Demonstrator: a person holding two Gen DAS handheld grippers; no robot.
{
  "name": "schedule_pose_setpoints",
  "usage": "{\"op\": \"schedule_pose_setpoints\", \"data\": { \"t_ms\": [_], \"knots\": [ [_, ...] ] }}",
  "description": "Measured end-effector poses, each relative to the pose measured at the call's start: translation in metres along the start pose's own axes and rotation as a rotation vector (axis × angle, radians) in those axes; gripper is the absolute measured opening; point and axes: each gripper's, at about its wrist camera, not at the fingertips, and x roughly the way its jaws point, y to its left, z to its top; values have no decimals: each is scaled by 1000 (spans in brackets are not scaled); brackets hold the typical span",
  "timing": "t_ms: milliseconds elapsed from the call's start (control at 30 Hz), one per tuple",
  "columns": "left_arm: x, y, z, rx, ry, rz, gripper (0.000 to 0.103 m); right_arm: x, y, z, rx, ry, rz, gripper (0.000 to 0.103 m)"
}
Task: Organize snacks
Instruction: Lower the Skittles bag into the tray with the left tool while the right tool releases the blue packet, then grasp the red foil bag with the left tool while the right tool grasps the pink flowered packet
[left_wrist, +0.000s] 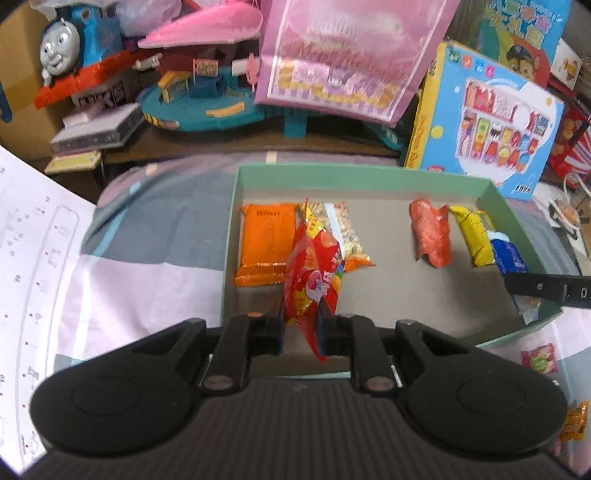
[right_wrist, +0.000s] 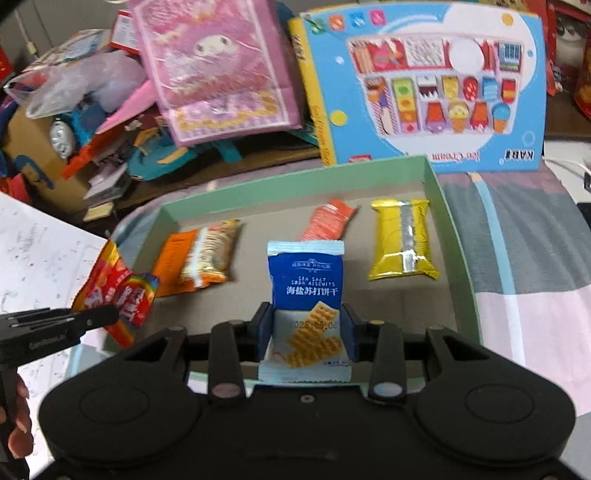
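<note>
Both grippers are angled downward over the green tray (right_wrist: 458, 236). A red snack packet (left_wrist: 314, 284) is pinched by the left gripper (left_wrist: 301, 325) – a blue biscuit packet (right_wrist: 304, 280) by the right gripper (right_wrist: 306, 328). Orange (left_wrist: 264, 243), striped (right_wrist: 208, 254), salmon (left_wrist: 430, 230) and yellow packets (right_wrist: 400, 240) are laid inside the tray.

the blue packet (right_wrist: 306, 280) reads "sea salt soda biscuits", chinese characters beneath, and a blurred date stamp lower down. the toy box (right_wrist: 424, 88) shows "ice cream" and "kabi", seen upside down. other print is too blurred.
</note>
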Motion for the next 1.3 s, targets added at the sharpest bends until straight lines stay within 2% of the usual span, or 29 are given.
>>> {"op": "schedule_pose_setpoints", "data": {
  "t_ms": [200, 233, 267, 300, 333, 367, 433, 500, 567, 833, 933, 1033, 1300],
  "knots": [
    [30, 4, -4, -13, 41, 16, 16, 24, -11, 3, 10, 14, -16, 38],
    [32, 4, -5, -14, 39, 25, 21, 25, -12, 3, 11, 8, -13, 41],
    [33, 3, -4, -12, 31, 41, 43, 26, -13, 4, 18, 3, -15, 44],
    [33, 2, -4, -11, 25, 60, 61, 27, -14, 4, 25, 4, -10, 59],
    [32, 1, -4, -12, 12, 78, 90, 27, -15, 3, 33, 4, -1, 68],
    [29, -1, -5, -11, -12, 100, 102, 26, -15, 2, 35, -4, -1, 81],
    [23, -5, -6, -2, -39, 119, 103, 22, -16, 1, 31, -19, 0, 88],
    [20, -8, -7, -5, -24, 100, 103, 18, -17, -1, 35, -13, 3, 92],
    [16, -12, -10, -3, -18, 96, 103, 12, -17, -4, 52, 15, -2, 93],
    [-12, -28, -27, 21, -12, 88, 103, -23, -11, -15, 45, 6, 9, 94],
    [-28, -30, -37, 19, -19, 79, 103, -41, -9, -23, 35, -10, 12, 102],
    [-41, -33, -50, 21, -15, 64, 103, -60, -7, -34, 17, -23, 13, 103],
    [-56, -39, -105, 44, 45, 55, 103, -90, -7, -76, -14, 11, 29, 103]
  ]
}}
